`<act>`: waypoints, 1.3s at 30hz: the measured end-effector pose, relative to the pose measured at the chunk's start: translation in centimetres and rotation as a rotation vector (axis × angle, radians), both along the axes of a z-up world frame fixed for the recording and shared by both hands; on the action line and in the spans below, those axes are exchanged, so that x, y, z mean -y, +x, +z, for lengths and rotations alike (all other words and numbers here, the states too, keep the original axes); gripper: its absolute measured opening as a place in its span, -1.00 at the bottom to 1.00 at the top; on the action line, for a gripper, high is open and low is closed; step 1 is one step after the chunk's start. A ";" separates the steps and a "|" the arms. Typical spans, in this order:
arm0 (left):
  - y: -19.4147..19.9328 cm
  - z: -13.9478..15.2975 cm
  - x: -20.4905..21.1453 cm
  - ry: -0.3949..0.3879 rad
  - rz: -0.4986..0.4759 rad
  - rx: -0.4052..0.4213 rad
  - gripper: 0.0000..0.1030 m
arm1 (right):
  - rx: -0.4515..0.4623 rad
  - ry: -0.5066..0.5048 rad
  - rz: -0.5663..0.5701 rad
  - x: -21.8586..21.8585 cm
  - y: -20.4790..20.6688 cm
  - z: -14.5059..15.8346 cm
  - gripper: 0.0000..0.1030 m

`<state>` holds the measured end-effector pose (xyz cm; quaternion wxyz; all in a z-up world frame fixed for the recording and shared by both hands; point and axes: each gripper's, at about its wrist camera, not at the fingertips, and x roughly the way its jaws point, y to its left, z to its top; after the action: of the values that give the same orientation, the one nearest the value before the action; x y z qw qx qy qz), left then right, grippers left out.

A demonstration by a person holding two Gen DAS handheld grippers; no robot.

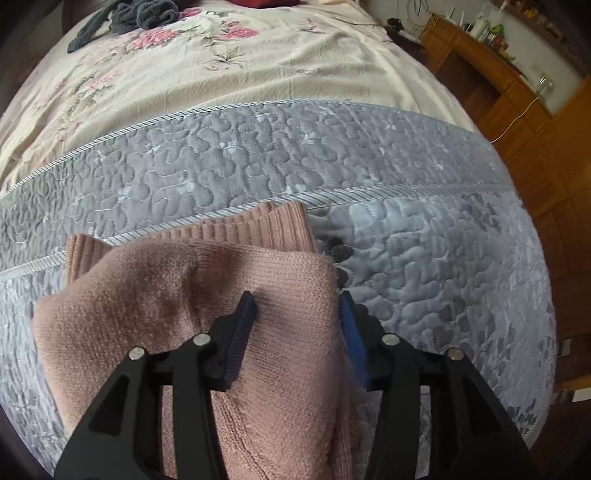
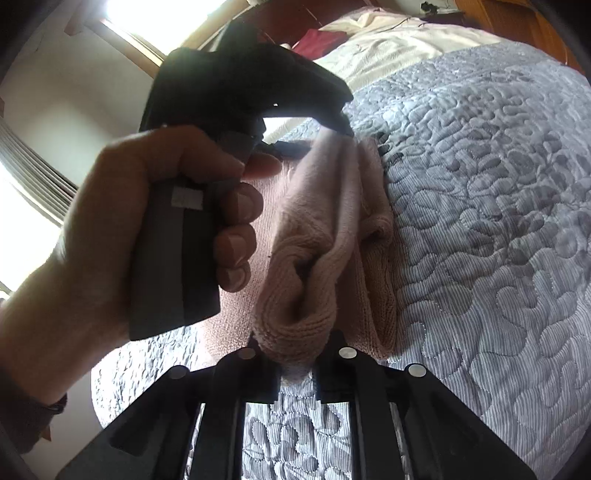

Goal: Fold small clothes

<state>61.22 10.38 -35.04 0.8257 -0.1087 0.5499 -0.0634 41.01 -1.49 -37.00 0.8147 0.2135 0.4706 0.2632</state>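
A pink knit garment (image 1: pixel 184 295) lies folded in layers on the grey quilt (image 1: pixel 424 258). My left gripper (image 1: pixel 295 306) straddles the garment's right folded edge, one finger on top of the knit and the blue-padded finger (image 1: pixel 349 314) at its side, shut on the fabric. In the right wrist view a hand (image 2: pixel 129 206) holds that left gripper (image 2: pixel 338 123), and the pink garment (image 2: pixel 314 240) rises to its tip. My right gripper (image 2: pixel 297 345) is shut on the near bunched fold of the same garment.
A cream floral sheet (image 1: pixel 221 66) covers the far part of the bed, with dark clothes (image 1: pixel 140 14) piled at its far left. Wooden furniture (image 1: pixel 498 92) stands to the right of the bed. A red item (image 2: pixel 321 38) lies near the headboard.
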 end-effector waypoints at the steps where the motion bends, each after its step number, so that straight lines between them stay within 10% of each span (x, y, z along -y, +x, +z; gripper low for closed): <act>1: -0.3 0.0 -0.4 -0.040 -0.001 0.016 0.05 | -0.016 0.035 0.016 0.4 0.3 -0.3 -0.57; 5: -2.1 1.3 -3.2 -0.163 0.032 0.054 0.08 | -0.072 0.139 0.063 1.5 1.6 -0.7 0.39; 12: -7.0 6.6 -9.7 -0.286 -0.001 0.140 0.29 | -0.255 0.304 0.137 2.3 5.8 -2.2 0.55; 15: -10.0 6.3 -12.0 -0.353 -0.013 0.121 0.31 | -0.352 0.308 0.189 1.2 7.4 -3.4 0.46; 17: -11.6 5.4 -12.9 -0.402 -0.027 0.095 0.31 | -0.371 0.252 0.224 0.7 7.8 -3.5 -0.41; 19: -13.2 4.4 -13.3 -0.450 -0.065 0.063 0.28 | -0.357 0.224 0.229 1.2 8.0 -3.3 -0.69; 25: -16.4 -1.2 -12.7 -0.594 -0.122 -0.056 0.24 | -0.365 0.225 0.185 3.7 7.6 -4.0 -0.50; 31: -16.6 -6.1 -12.3 -0.665 -0.107 -0.139 0.23 | -0.168 0.123 0.227 3.1 4.9 1.5 -0.19; 35: -16.4 -7.0 -11.3 -0.676 -0.121 -0.167 0.23 | -0.229 -0.145 0.266 1.0 5.3 -1.6 -0.53; 39: -16.6 -4.4 -11.8 -0.738 -0.155 -0.124 0.23 | -0.255 0.036 0.248 3.8 6.4 -0.3 -0.39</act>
<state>44.61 22.17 -39.40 0.6890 -0.3606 0.5455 -0.3125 47.37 -5.25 -37.35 0.7059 0.2002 0.5878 0.3408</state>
